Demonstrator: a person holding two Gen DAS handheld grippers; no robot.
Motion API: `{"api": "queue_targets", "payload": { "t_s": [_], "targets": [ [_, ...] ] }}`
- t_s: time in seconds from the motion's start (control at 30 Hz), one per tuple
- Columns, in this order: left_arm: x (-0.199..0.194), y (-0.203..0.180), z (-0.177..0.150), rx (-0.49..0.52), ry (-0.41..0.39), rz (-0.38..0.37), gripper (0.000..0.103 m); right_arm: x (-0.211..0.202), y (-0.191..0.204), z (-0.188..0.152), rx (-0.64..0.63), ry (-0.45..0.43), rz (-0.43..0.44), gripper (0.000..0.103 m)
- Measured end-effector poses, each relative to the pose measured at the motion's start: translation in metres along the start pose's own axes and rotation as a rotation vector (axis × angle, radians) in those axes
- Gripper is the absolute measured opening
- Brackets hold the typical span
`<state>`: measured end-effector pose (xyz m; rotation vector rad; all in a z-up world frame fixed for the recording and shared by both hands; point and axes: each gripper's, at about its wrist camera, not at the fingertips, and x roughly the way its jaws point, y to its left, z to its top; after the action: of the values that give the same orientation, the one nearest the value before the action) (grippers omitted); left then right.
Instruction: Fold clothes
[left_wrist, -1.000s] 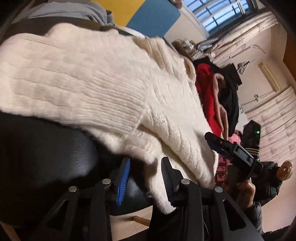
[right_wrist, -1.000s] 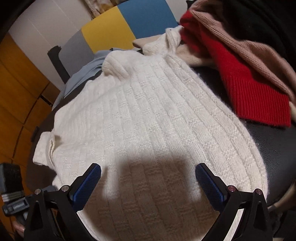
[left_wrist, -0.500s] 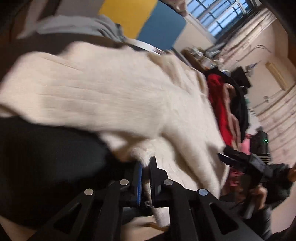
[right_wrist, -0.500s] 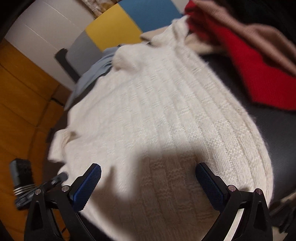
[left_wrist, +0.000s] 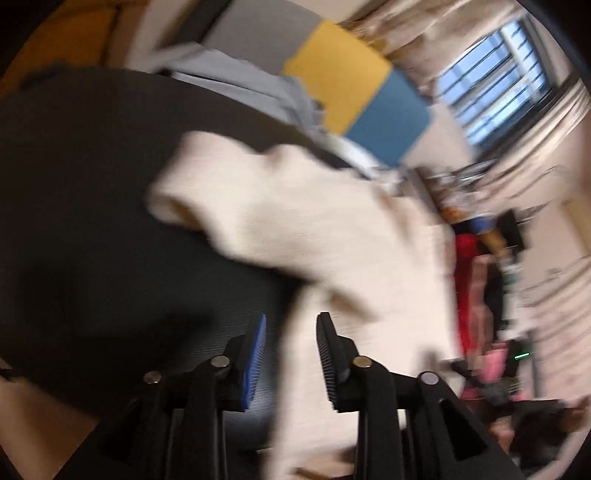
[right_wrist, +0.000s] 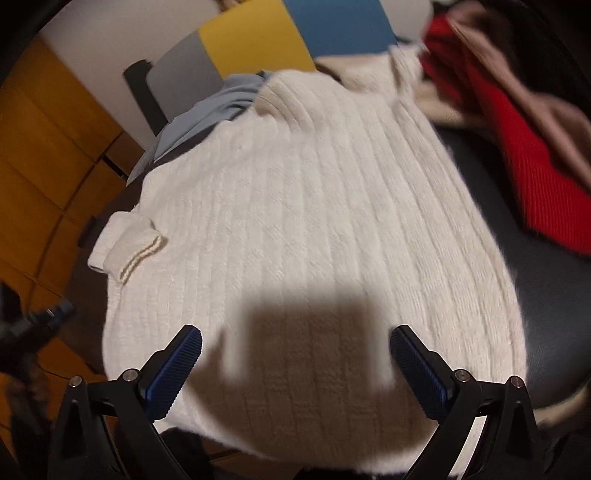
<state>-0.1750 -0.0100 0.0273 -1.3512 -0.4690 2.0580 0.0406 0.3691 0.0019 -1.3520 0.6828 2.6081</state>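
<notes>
Cream knit sweater (right_wrist: 314, 229) lies flat, centre of black seat (right_wrist: 546, 295); cuff (right_wrist: 125, 243) turned in at left. L gripper (left_wrist: 290, 354): jaws parted w/ cloth between, not pinched. R gripper (right_wrist: 295, 365): jaws wide, holding nothing, over near hem. Judgement: pinch hem both ends, fold toward collar evenly. Count: 1 cream sweater, 1 red knit (right_wrist: 532, 177), 1 blue garment (right_wrist: 207, 122), 2 grippers.

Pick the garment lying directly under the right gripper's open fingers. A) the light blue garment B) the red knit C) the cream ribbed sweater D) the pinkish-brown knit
C: in the right wrist view the right gripper hangs open over the cream ribbed sweater, its shadow falling on the knit; the red knit lies off to the side.
</notes>
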Motion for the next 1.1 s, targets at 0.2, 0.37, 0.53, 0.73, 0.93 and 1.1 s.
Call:
{"api": "queue_targets", "payload": {
  "t_s": [0.2,0.37,0.53,0.73,0.93,1.1],
  "targets": [
    [0.074,-0.012,0.01,-0.127,0.106,-0.083,0.041,0.021,0.036,0.008,-0.19,-0.044,-0.097,0.103],
    [0.103,-0.008,0.011,-0.221,0.104,-0.113,0.041,0.044,0.043,-0.01,-0.278,-0.066,-0.161,0.103],
    [0.07,0.011,0.02,-0.243,-0.058,-0.138,0.01,0.041,0.035,-0.016,-0.234,-0.15,-0.143,0.103],
    [-0.013,0.073,0.032,-0.315,-0.241,-0.016,0.01,0.045,0.037,-0.017,-0.242,-0.178,-0.156,0.103],
    [-0.075,0.138,0.021,-0.428,-0.285,0.249,0.019,0.044,0.038,-0.019,-0.244,-0.184,-0.162,0.103],
    [-0.033,0.093,0.009,-0.333,-0.152,-0.027,0.036,0.044,0.039,-0.019,-0.247,-0.183,-0.171,0.103]
  ]
}}
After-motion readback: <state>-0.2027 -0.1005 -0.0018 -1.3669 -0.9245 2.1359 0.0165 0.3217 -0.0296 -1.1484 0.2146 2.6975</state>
